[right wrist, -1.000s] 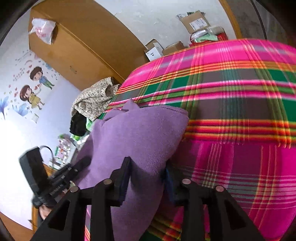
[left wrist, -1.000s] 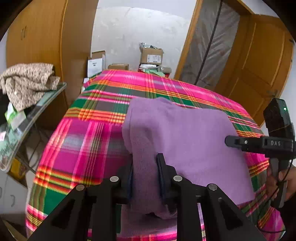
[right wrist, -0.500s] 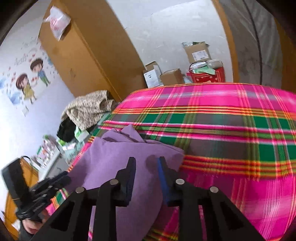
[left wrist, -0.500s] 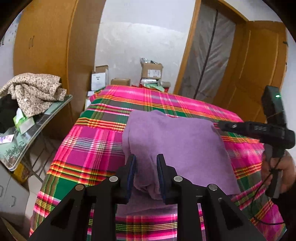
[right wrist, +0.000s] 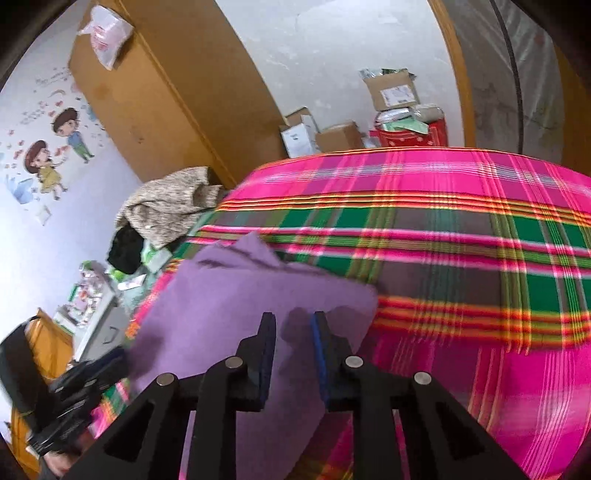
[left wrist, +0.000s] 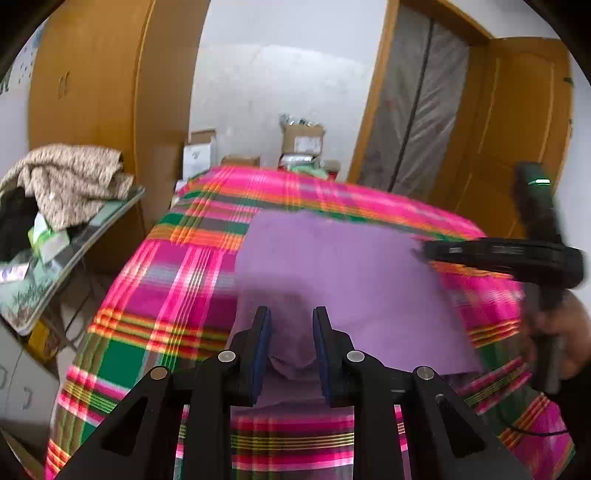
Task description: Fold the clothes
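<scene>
On the plaid bedspread [left wrist: 177, 280], both tools pinch the purple garment [left wrist: 343, 273].

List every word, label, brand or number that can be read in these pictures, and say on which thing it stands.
None can be read.
Shipping label on the brown cardboard box: too blurred.
Print on the white box: too small.
Red print on the plastic bag on the wardrobe: blurred.
Small writing around the cartoon wall stickers: not legible.
Marking on the right gripper: blurred.
</scene>
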Demonstrator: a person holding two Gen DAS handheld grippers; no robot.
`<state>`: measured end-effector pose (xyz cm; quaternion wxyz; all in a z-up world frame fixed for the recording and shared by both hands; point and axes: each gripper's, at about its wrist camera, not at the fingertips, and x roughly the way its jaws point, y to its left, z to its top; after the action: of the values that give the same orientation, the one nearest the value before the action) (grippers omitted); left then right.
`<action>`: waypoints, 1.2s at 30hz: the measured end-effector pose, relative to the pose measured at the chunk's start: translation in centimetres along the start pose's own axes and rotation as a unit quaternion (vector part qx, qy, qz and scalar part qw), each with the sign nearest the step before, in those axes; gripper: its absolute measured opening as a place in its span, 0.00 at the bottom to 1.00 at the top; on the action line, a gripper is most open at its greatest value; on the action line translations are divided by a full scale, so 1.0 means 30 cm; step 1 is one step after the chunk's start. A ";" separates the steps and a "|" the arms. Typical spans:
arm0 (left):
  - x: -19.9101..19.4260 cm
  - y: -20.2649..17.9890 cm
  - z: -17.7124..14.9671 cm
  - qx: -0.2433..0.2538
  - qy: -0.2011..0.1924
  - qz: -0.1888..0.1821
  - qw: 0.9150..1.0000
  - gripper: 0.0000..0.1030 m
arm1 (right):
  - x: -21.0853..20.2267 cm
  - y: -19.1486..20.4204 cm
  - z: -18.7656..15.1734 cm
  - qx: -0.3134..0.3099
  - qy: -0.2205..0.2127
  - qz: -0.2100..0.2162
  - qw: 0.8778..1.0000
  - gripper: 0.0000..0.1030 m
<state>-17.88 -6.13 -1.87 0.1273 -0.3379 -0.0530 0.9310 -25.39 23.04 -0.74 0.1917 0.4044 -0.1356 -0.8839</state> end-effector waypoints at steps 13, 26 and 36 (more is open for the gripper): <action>-0.044 -0.006 -0.026 -0.021 0.026 0.017 0.999 0.23 | -0.145 0.171 -0.248 -0.061 0.018 -0.017 0.998 0.21; -0.266 -0.137 -0.091 -0.016 0.009 0.069 0.997 0.27 | -0.248 0.213 -0.321 -0.064 0.012 -0.016 0.998 0.20; -0.364 -0.189 -0.141 -0.012 0.008 0.089 0.996 0.29 | -0.418 0.268 -0.425 -0.066 -0.014 -0.018 0.998 0.20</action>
<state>-5.94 -3.60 2.65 0.0404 -0.3507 -0.0330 0.9350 -6.26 20.44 2.62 0.2005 0.3804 -0.0722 -0.8999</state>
